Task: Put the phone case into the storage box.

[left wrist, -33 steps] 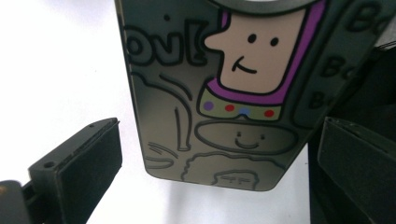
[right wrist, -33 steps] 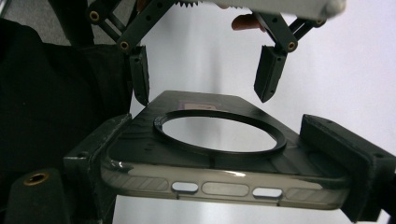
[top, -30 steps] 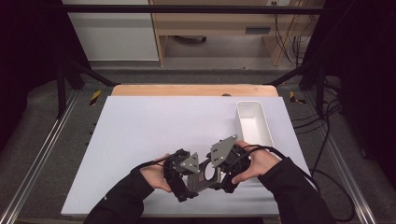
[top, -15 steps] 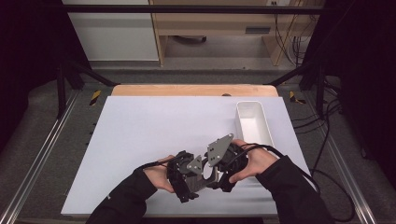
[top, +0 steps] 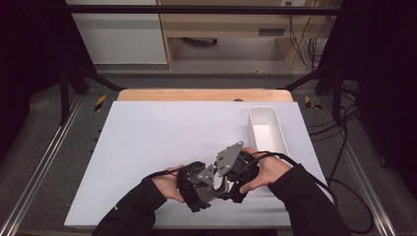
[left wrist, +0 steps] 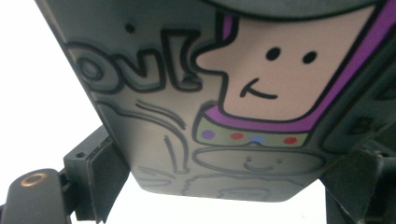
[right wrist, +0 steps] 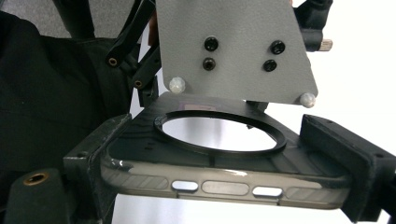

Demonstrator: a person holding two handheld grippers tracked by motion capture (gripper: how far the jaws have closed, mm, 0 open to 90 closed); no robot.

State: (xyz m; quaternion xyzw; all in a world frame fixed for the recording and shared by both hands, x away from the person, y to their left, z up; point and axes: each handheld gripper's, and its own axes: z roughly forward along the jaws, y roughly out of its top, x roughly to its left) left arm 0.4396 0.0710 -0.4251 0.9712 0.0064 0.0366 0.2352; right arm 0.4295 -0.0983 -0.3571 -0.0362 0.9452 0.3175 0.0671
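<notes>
A smoky translucent phone case point(right wrist: 219, 184) is held between both grippers low over the front of the white table point(top: 162, 132). Its printed side, a cartoon face with purple trim point(left wrist: 261, 88), faces the left gripper view. Its inner side with a black ring point(right wrist: 219, 133) faces the right gripper view. My left gripper point(left wrist: 229, 182) has a jaw against each long edge of the case. My right gripper point(right wrist: 219, 158) clamps it the same way. In the high view the left gripper point(top: 196, 189) and the right gripper point(top: 235, 174) meet nose to nose, and the case is hidden between them.
A long white tray point(top: 268, 130) stands at the right of the table, just beyond the right hand. A wooden strip point(top: 204, 95) runs along the far edge. Cables point(top: 324, 184) trail off to the right.
Both hands stay pressed together near the front edge and have shifted only slightly. The right gripper's grey plate has tipped up a little.
</notes>
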